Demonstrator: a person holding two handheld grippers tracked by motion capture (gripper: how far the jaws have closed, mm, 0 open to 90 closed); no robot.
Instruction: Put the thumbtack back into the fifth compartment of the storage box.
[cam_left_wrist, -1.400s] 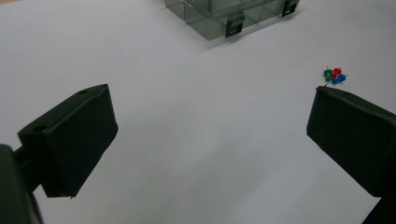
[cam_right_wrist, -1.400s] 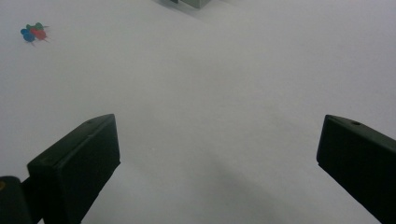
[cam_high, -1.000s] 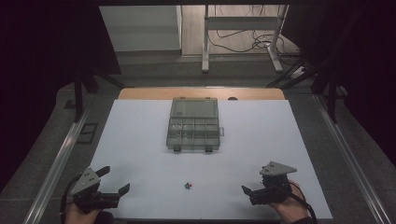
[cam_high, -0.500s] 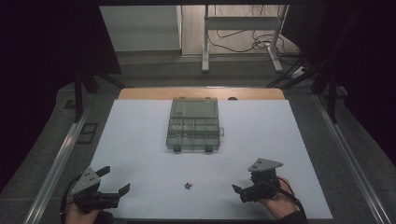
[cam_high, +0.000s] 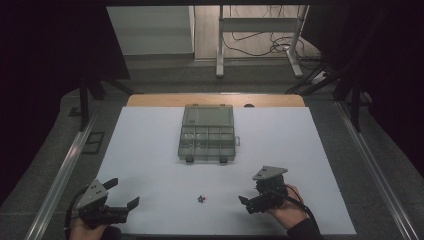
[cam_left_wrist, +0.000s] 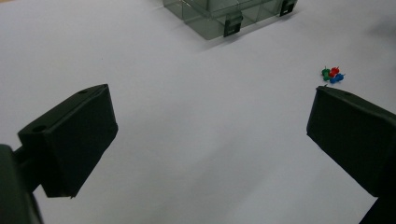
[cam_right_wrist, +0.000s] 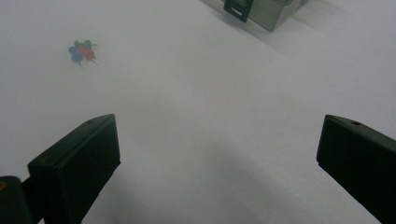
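Jaws of both the left gripper (cam_high: 124, 200) and right gripper (cam_high: 250, 205) gape empty above the table (cam_high: 150, 150), flanking pins (cam_high: 201, 199) near a box (cam_high: 207, 134).

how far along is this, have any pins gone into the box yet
Nothing looks done: the green, red and blue pins lie bunched on the white table, apart from the clear box. The right tool is nearer the pins, the left tool farther; both open and empty. Any pickup and sorting is left.
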